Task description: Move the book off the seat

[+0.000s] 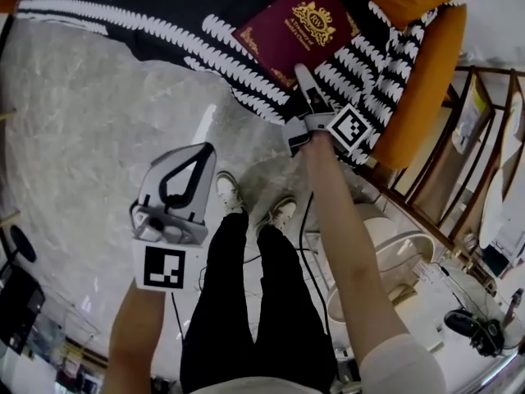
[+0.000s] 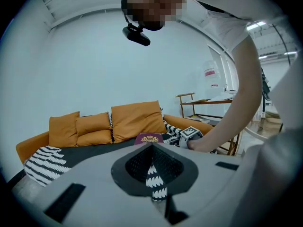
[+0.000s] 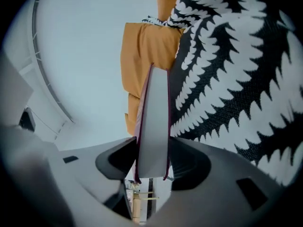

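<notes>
A maroon book (image 1: pixel 299 27) with a gold crest lies on the sofa seat, on a black-and-white patterned throw (image 1: pixel 164 31). My right gripper (image 1: pixel 302 79) has the book's near edge between its jaws. In the right gripper view the pads press on both covers of the book (image 3: pixel 154 122), so the gripper (image 3: pixel 152 148) is shut on it. My left gripper (image 1: pixel 199 150) hangs over the floor in front of the sofa, shut and empty. Its own view looks past the closed tips (image 2: pixel 152 146) to the book (image 2: pixel 149 138) and the right gripper's marker cube (image 2: pixel 190 133).
Orange cushions (image 2: pixel 135 119) line the sofa back. A wooden rack (image 1: pixel 459 162) stands right of the sofa, with a white round stool (image 1: pixel 394 253) near it. My legs and white shoes (image 1: pixel 246 203) stand on the marble floor (image 1: pixel 74 138). A cable trails beside them.
</notes>
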The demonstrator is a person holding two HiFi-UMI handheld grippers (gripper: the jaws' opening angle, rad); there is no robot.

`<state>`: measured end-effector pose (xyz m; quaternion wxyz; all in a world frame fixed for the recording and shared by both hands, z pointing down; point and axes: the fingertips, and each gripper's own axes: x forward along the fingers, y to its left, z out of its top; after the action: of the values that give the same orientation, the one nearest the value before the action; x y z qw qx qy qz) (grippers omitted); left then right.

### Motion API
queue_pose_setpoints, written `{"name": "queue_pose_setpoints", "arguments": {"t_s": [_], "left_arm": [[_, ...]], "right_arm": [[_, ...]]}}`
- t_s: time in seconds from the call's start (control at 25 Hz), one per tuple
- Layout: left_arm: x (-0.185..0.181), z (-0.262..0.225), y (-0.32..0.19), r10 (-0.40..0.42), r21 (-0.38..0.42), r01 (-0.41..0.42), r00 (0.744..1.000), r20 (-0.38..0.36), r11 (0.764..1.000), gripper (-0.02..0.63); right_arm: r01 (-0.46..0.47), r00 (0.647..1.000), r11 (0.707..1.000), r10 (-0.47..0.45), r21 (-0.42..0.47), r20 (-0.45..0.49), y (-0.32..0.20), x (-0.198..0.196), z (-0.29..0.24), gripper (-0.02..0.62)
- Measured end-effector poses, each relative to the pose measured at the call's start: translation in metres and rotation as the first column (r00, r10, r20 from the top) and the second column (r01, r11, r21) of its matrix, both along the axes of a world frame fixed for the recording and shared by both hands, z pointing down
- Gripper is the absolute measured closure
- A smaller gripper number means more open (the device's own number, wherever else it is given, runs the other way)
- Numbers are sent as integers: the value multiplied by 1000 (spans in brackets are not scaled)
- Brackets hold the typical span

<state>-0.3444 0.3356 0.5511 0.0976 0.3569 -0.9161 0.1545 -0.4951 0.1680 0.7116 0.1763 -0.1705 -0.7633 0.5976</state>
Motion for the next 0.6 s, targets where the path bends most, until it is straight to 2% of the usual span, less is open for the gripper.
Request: {"name": "queue_pose_setpoints", "arguments": {"t_s": [0.04, 0.08, 0.16, 0.28, 0.36, 0.52, 0.6], "left_arm": [[16, -27, 0, 43, 82, -42, 999, -13, 996, 589], [29, -51, 7, 64, 118, -61, 998, -16, 991, 589], [41, -82, 25, 71, 104, -69, 997, -10, 992, 589], [29, -82, 31, 82, 64, -81, 997, -14, 995, 589], [0, -57, 33, 85, 52, -83, 996, -34, 995, 589], [-102, 14, 57, 57, 44, -53, 995, -83, 998, 589], [-127, 22, 63, 59, 44, -55, 994, -97, 998, 589]], "right_arm": [[-30, 1000, 996, 30, 80, -3, -16, 27, -44, 370], [-38, 999, 993, 38, 114, 1, -14, 46, -78, 370], [-29, 1000, 995, 28, 97, 12, 14, 64, -117, 370], [-34, 999, 998, 33, 53, 18, 29, 62, -124, 370], [-27, 1000, 998, 27, 50, 12, 32, 41, -104, 370], [29, 999, 997, -26, 75, -44, 55, -37, -37, 370], [36, 998, 996, -32, 84, -54, 58, -47, -35, 370]]}}
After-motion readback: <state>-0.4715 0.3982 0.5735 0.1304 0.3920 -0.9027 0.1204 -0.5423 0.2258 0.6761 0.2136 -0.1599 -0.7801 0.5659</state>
